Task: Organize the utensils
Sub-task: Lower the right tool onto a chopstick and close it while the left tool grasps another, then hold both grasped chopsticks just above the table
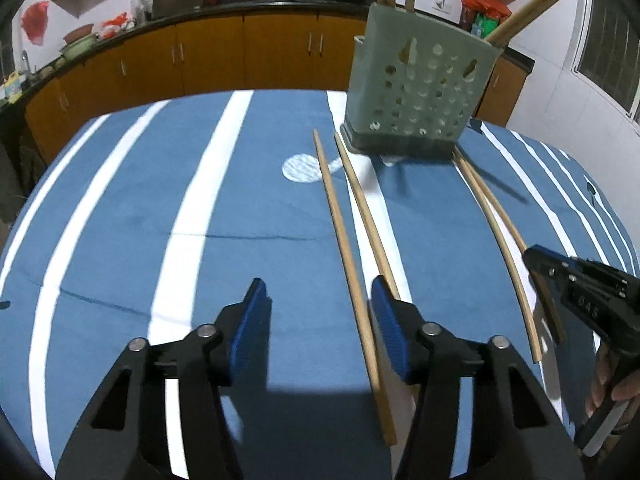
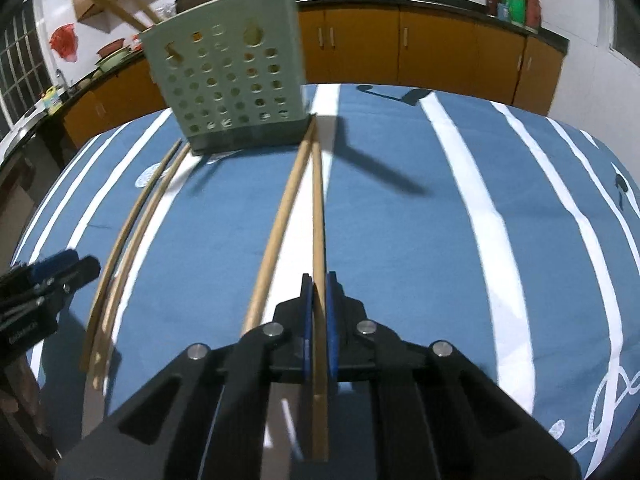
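Note:
A pale green perforated utensil holder (image 1: 420,92) stands at the far side of the table and holds several wooden chopsticks; it also shows in the right wrist view (image 2: 232,84). My left gripper (image 1: 318,292) is open and empty, low over the cloth, with one loose chopstick (image 1: 348,264) lying between its fingers and another (image 1: 366,216) by the right finger. My right gripper (image 2: 316,280) is shut on a chopstick (image 2: 318,208) that points at the holder. Its partner chopstick (image 2: 280,216) lies just left. Two more chopsticks (image 2: 128,232) lie further left.
The table wears a blue cloth with white stripes (image 1: 192,216). The right gripper shows at the right edge of the left wrist view (image 1: 580,292); the left gripper at the left edge of the right wrist view (image 2: 44,280). Orange kitchen cabinets (image 1: 240,52) run behind.

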Available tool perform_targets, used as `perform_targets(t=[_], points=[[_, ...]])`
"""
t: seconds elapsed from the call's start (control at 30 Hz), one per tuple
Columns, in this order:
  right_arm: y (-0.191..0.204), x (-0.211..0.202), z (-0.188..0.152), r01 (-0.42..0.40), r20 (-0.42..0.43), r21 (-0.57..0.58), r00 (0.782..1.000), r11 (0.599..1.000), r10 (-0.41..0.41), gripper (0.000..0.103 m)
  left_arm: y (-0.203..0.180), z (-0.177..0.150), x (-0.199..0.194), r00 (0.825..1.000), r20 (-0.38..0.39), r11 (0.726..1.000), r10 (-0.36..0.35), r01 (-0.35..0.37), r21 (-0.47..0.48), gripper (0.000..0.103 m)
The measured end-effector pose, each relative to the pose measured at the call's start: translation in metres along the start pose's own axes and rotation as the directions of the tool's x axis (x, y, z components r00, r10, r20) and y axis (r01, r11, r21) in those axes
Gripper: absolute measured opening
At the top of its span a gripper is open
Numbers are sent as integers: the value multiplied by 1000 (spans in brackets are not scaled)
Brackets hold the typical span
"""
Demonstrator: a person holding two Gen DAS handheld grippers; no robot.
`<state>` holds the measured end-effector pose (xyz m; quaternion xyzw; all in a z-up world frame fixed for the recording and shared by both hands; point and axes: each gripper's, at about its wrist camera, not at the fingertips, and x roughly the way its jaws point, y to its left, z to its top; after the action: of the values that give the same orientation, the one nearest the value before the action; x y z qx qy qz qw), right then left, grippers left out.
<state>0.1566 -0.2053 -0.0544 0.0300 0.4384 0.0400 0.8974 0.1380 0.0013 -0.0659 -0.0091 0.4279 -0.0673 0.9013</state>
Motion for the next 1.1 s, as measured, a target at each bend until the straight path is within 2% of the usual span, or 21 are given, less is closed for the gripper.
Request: perform_targets(t=[0.33,0.43,0.5,0.53,0.77,1.1], points=[[-16,-1,1,32,6,37,999,999,-32,8,-11,-4,6,999,-28,999,-34,35,21,34],[-14,-1,-1,31,11,31,999,999,-31,11,-18,-3,8,1000,-19,998,0,2,57,23],[-12,0,-1,40,14,12,999,999,-41,9,-18,-2,10,1000,-13,998,18,-17,59,10],[-11,0,-1,44,15,5,999,999,-44,8,-15,-1,11,1000,-13,998,22,-21,54,8],[-31,4,6,95,29,53,995,994,-97,8,23,14,17,997,-3,997,81,-81,-16,7],[-38,6,7,101,37,61,994,993,-103,9,34,15,18,998,3,997,60,-60,-52,8]])
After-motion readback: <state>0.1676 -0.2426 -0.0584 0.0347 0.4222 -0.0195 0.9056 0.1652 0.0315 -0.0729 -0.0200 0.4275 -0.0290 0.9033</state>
